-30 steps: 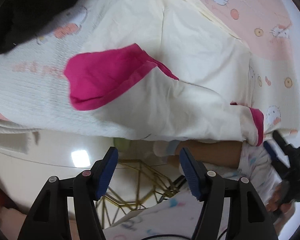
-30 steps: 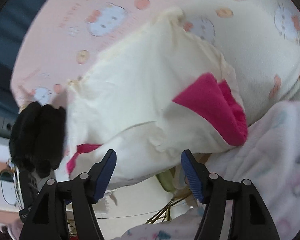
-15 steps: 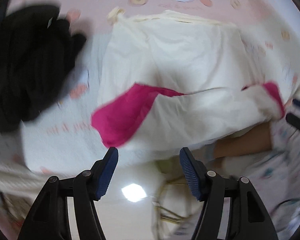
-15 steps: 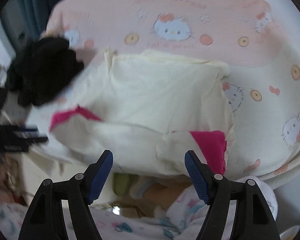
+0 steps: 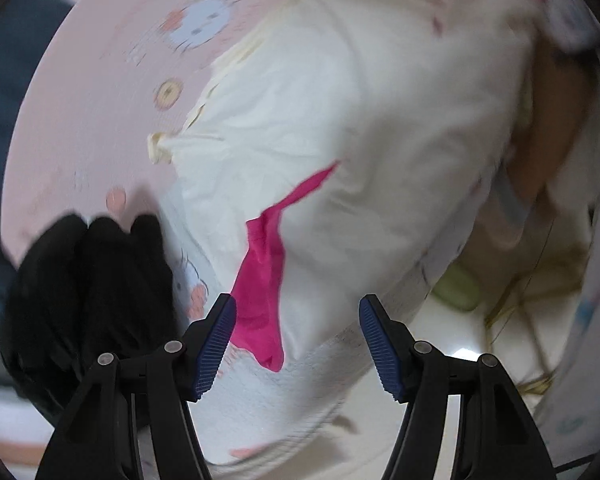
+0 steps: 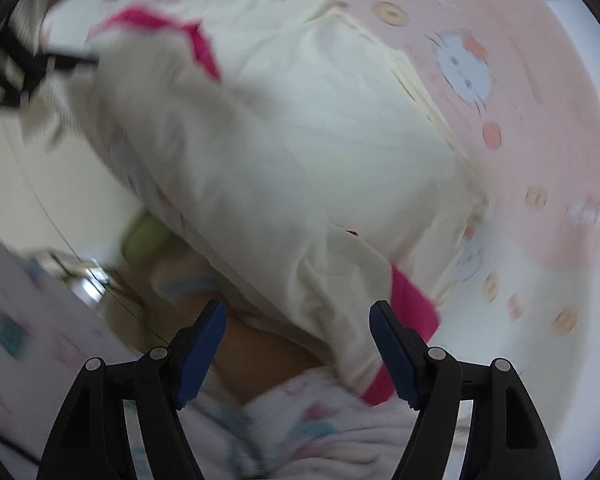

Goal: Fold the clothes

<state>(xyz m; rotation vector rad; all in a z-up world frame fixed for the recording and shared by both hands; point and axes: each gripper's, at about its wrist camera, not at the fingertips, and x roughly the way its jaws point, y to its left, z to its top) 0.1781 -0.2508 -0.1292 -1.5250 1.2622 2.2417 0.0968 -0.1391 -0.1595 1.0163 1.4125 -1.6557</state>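
A cream shirt (image 5: pixel 340 128) with magenta sleeve cuffs lies spread on a pink cartoon-cat bedspread (image 5: pixel 100 80). In the left wrist view one magenta cuff (image 5: pixel 260 280) hangs just beyond my left gripper (image 5: pixel 296 340), which is open with nothing between its blue pads. The right wrist view shows the same shirt (image 6: pixel 280 140) with its other magenta cuff (image 6: pixel 412 304) near the right finger of my right gripper (image 6: pixel 296 344). That gripper is open too and holds nothing. Both views are blurred.
A black garment (image 5: pixel 88 300) lies bunched on the bed left of the shirt. The person's bare leg (image 6: pixel 260 360) and patterned white clothing (image 6: pixel 320 432) show below the bed edge. A pale floor (image 5: pixel 440 332) and a green slipper (image 5: pixel 456 288) lie beyond the edge.
Both views have rolled strongly, so the shirt now runs diagonally. The left gripper has come down nearer its magenta cuff, and the right gripper has swung over toward the other cuff. Both stayed open.
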